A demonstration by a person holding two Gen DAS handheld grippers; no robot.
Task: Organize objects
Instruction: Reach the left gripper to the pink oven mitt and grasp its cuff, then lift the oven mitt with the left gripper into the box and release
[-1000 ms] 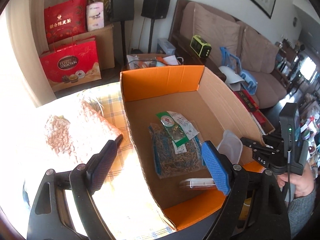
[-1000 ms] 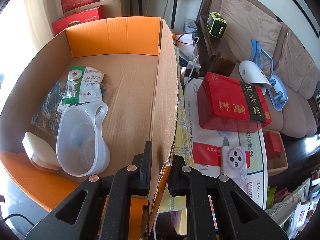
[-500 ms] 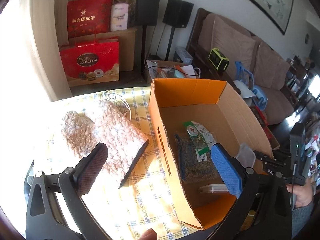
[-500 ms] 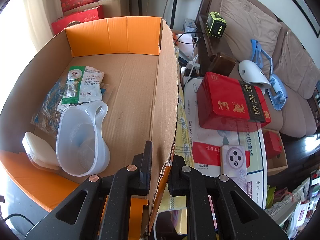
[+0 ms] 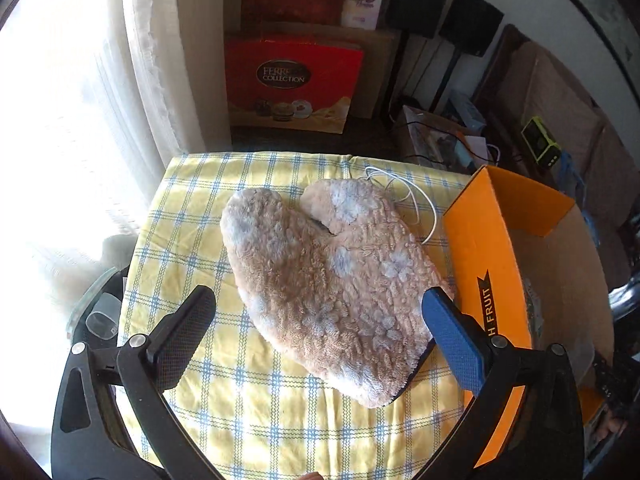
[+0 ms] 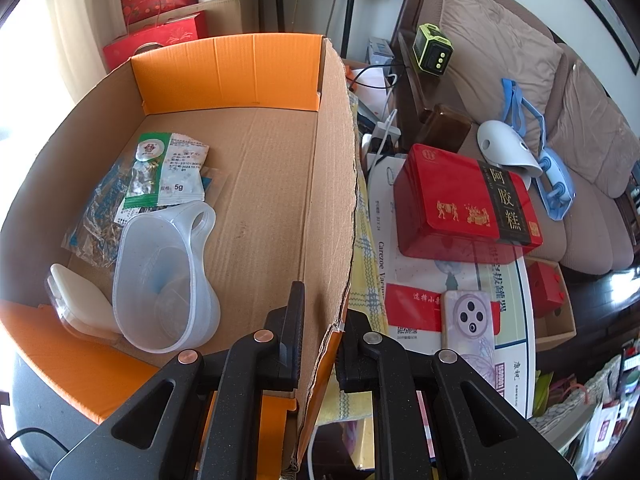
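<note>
A fluffy beige mitt (image 5: 328, 280) lies flat on the yellow checked tablecloth (image 5: 248, 408). My left gripper (image 5: 318, 328) hovers just above it, open wide, and the mitt's cuff end lies between the fingers without touching the pads. To the right stands the orange cardboard box (image 5: 488, 264). My right gripper (image 6: 322, 332) is shut on the box's right wall (image 6: 332, 208), one finger inside and one outside. Inside the box lie a clear plastic scoop (image 6: 168, 280), a white case (image 6: 80, 304) and herb packets (image 6: 164, 176).
A white cable (image 5: 404, 196) curls beside the mitt's far end. A glass (image 5: 102, 318) sits off the table's left edge. Right of the box lie a red tin (image 6: 460, 204) and a phone (image 6: 468, 316). Gift bags (image 5: 288, 84) and a sofa (image 6: 500, 52) stand behind.
My left gripper swung left from over the box to above the mitt, dropped lower and spread its fingers wider. The right gripper kept its hold on the box wall.
</note>
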